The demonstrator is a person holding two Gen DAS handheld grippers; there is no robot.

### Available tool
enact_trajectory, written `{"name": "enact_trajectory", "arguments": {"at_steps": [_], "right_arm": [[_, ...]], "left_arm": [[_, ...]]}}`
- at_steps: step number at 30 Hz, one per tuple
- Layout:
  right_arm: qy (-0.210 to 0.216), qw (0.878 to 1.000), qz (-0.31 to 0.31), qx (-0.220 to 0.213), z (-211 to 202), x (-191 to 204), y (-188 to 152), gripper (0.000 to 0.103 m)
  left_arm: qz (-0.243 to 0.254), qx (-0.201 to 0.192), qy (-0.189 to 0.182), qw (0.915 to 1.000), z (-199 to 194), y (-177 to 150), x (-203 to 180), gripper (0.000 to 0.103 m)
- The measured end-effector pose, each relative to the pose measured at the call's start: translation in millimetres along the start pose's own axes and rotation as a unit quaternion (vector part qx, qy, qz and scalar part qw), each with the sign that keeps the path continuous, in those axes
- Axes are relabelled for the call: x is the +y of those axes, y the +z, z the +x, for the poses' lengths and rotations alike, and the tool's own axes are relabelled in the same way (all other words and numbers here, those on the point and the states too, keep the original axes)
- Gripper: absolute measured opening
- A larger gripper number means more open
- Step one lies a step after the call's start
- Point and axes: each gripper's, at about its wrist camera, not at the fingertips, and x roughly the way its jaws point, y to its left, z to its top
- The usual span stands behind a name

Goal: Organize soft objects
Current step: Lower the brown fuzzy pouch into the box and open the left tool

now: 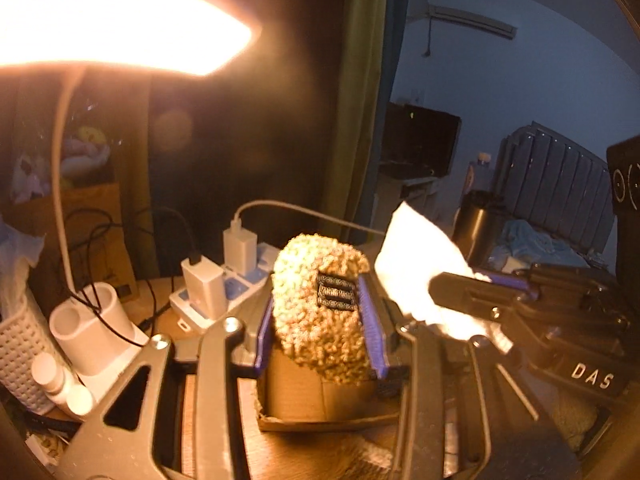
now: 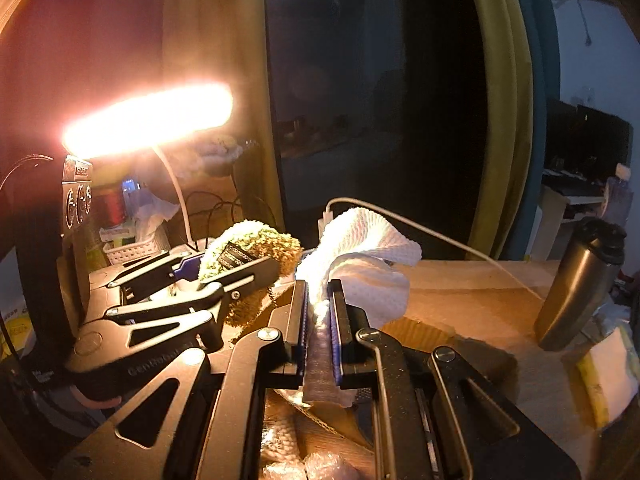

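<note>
My left gripper (image 1: 320, 300) is shut on a fuzzy tan cloth pouch (image 1: 320, 312) with a dark label, held above an open cardboard box (image 1: 320, 404). My right gripper (image 2: 318, 300) is shut on a white paper towel (image 2: 360, 256) that bunches out past its fingertips. In the left wrist view the right gripper (image 1: 440, 292) comes in from the right with the towel (image 1: 416, 264) close beside the pouch. In the right wrist view the left gripper (image 2: 256, 264) holds the pouch (image 2: 252, 252) to the left.
A lit desk lamp (image 1: 112, 16) shines overhead. A power strip with chargers (image 1: 224, 280), a white holder (image 1: 92, 328) and a white basket (image 1: 16, 344) stand at the left. A metal flask (image 2: 580, 284) stands on the wooden table (image 2: 480, 304) at the right.
</note>
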Motion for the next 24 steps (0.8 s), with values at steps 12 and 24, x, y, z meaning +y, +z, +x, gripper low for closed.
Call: {"name": "enact_trajectory", "arguments": {"at_steps": [12, 24], "right_arm": [[0.024, 0.999, 0.012, 0.047, 51.8, -3.0, -19.9, 0.010], [0.043, 0.993, 0.048, 0.099, 79.9, -19.1, -37.1, 0.010]], "left_arm": [[-0.021, 0.060, -0.003, 0.9980, 43.3, -21.8, 13.2, 0.039], [-0.031, 0.107, 0.017, 0.9936, 65.2, -39.0, 21.8, 0.046]]}}
